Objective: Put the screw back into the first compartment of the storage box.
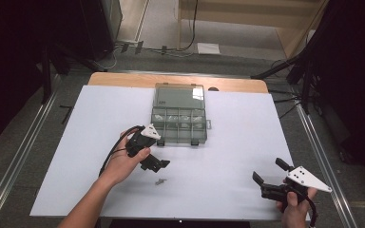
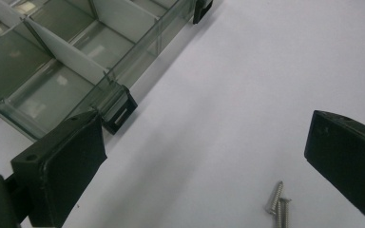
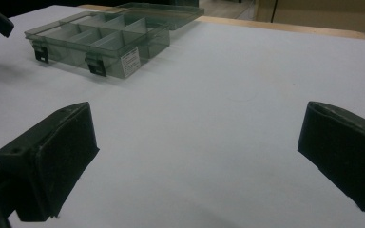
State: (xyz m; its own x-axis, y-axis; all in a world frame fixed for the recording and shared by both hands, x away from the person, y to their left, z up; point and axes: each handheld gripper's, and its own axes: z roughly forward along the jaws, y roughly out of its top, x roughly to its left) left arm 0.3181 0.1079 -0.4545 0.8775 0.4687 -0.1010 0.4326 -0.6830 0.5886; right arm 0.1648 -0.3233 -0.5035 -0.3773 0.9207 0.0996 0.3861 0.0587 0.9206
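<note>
A clear smoky compartment box (image 1: 179, 124) lies on the white board with its lid (image 1: 179, 96) folded open behind it. Two small silver screws (image 1: 160, 181) lie on the board in front of the box. My left gripper (image 1: 157, 164) hovers between the box's front edge and the screws, open and holding nothing. In the left gripper view the screws (image 2: 278, 203) lie low between the open jaws (image 2: 204, 161), nearer the right one, and the box's black latch (image 2: 119, 110) is by the left one. My right gripper (image 1: 269, 171) is open and holds nothing near the front right corner.
The white board (image 1: 228, 142) covers most of a wooden table (image 1: 123, 79). In the right gripper view the box (image 3: 100, 38) stands far off at upper left, with bare board between the open jaws (image 3: 197, 152). The box's dividers (image 2: 62, 52) make several compartments.
</note>
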